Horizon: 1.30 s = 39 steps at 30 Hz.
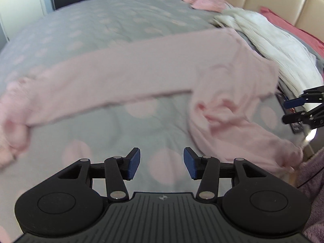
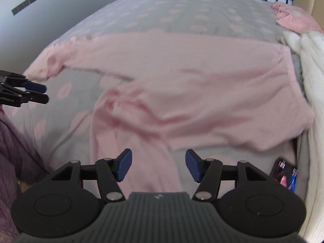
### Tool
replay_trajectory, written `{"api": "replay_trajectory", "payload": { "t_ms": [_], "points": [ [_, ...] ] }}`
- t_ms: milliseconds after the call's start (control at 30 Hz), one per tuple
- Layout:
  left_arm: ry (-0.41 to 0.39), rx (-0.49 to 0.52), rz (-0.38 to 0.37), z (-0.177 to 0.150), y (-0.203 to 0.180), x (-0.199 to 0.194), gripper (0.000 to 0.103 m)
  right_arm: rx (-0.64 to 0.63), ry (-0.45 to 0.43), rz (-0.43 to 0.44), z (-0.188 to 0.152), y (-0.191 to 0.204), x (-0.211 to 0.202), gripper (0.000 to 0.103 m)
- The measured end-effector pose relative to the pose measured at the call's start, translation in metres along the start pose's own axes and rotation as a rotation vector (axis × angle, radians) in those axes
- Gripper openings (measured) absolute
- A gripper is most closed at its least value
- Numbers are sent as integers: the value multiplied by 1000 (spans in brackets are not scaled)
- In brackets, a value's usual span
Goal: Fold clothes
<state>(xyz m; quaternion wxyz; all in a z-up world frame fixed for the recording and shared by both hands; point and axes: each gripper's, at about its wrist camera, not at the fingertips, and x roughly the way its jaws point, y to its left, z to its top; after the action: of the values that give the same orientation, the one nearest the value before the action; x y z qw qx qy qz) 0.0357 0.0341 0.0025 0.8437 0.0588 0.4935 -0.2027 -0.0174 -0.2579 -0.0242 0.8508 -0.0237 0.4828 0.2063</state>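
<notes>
Nearest the lens at six o'clock, the left gripper point(image 1: 161, 165) has its blue-padded tongs spread wide with nothing between them, poised over the grey duvet point(image 1: 105, 30) with its pale pink spots. At nine o'clock in the left wrist view, one long sleeve point(image 1: 113, 75) of the pink top point(image 2: 202, 93) runs out to a bunched cuff at the edge of the bed. Toward the centre, in the right wrist view, the body of the top lies spread across the duvet, creased where the other sleeve point(image 2: 145, 162) comes down toward six o'clock. The right gripper point(image 2: 159, 166) hovers just above that sleeve, its tongs likewise spread and empty. At two o'clock a cream blanket point(image 2: 311, 64) borders the top, with more pink clothing point(image 2: 293, 16) at one o'clock and a dark phone point(image 2: 284, 174) at four. The fabric looks light, soft and limp, so it will likely sag and wrinkle when lifted; a pinch at a cuff or a shoulder seam, through one layer only, seems the surest hold. Motion blur hides finer detail.
</notes>
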Motion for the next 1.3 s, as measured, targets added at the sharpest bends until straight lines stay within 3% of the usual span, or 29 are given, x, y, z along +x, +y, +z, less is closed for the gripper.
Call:
{"api": "replay_trajectory", "payload": {
  "t_ms": [167,300,400,433,467,633,733,800,833,867,933,1000,1033,1067,1100,1200,1300],
  "points": [
    [83,-21,-137,-24,-48,38,45,-47,82,-19,-33,11,16,59],
    [142,-38,-179,-39,-83,69,45,-97,132,-58,-49,12,22,55],
    [190,-37,-191,-49,-97,87,43,-115,185,-71,-55,10,26,24],
    [193,-38,-188,-50,-100,91,41,-127,199,-66,-57,12,28,11],
    [186,-35,-176,-51,-102,94,38,-139,206,-61,-59,14,30,7],
    [136,-5,-146,-48,-101,92,3,-233,200,-40,-63,40,32,0],
    [114,3,-149,-46,-100,88,0,-268,177,-23,-61,55,28,0],
    [106,15,-147,-45,-102,87,0,-303,153,-55,-59,59,24,2],
    [105,14,-148,-45,-102,87,0,-305,139,-86,-58,57,24,11],
    [104,11,-149,-45,-102,87,0,-294,136,-110,-58,52,25,41],
    [103,5,-152,-44,-102,88,0,-269,132,-156,-57,41,28,66],
    [102,-1,-156,-44,-102,88,0,-258,161,-170,-59,33,35,63],
    [100,-4,-158,-43,-102,88,0,-250,183,-168,-60,29,39,46],
    [97,-6,-160,-42,-102,88,0,-239,209,-163,-61,26,44,10],
    [92,-9,-163,-42,-102,87,0,-236,228,-155,-63,25,46,1],
    [47,-34,-155,-33,-91,71,0,-250,214,-127,-61,33,39,1],
    [-20,-70,-134,-21,-74,48,0,-222,153,-33,-50,45,22,1]
  ]
}}
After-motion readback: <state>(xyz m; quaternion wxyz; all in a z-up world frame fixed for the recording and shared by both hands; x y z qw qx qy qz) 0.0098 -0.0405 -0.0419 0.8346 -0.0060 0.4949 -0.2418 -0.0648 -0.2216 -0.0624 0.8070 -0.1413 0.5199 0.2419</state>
